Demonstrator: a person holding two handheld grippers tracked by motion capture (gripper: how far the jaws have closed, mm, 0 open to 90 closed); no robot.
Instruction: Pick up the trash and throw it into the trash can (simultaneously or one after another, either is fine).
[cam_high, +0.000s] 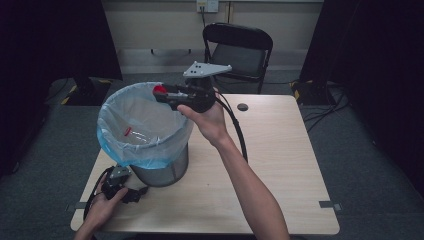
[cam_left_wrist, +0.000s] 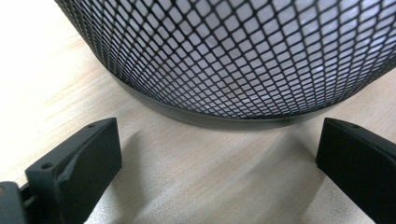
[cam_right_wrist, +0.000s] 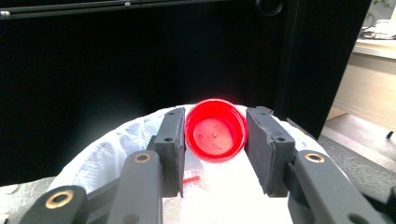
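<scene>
We see the right gripper (cam_right_wrist: 215, 154) with its jaws clamped on a round red plastic cap (cam_right_wrist: 215, 130), held above the rim of the black wire-mesh bin (cam_high: 162, 170) lined with a pale plastic bag (cam_high: 120, 107); the left gripper (cam_left_wrist: 219, 163) rests on the light wooden surface (cam_high: 280, 165) beside the bin's base, jaws wide apart and holding nothing.

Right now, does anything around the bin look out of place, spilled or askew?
Nothing stands out. The mesh bin stands upright on the table with its liner folded over the rim. The right tongs hold a red cap above the opening; the left tongs rest open beside the bin's base.
</scene>
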